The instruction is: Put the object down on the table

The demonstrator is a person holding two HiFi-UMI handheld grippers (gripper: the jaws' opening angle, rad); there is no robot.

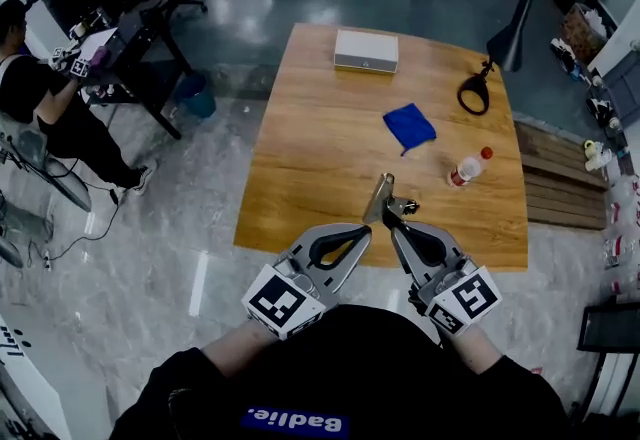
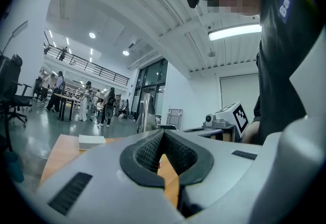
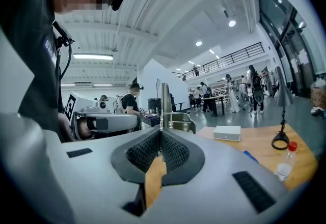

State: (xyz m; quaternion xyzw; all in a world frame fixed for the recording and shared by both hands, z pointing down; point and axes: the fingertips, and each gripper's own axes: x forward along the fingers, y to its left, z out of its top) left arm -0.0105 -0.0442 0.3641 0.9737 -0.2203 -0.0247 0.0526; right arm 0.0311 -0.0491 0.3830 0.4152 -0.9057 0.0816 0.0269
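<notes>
A small metal spring clip (image 1: 381, 196) hangs just above the near edge of the wooden table (image 1: 320, 158). My right gripper (image 1: 392, 221) is shut on its lower end. In the right gripper view the clip (image 3: 170, 111) rises upright from the tips of that gripper (image 3: 162, 139), with its coil spring showing. My left gripper (image 1: 365, 230) sits close beside it on the left, jaws shut with nothing visible between them (image 2: 162, 136). In the left gripper view the clip (image 2: 147, 113) stands just past the tips.
On the table lie a white box (image 1: 366, 50) at the far end, a blue cloth (image 1: 409, 125) mid-table, a black loop (image 1: 474, 93) at far right and a red-capped bottle (image 1: 468, 168) on its side. A seated person (image 1: 40, 98) and office chairs are at left.
</notes>
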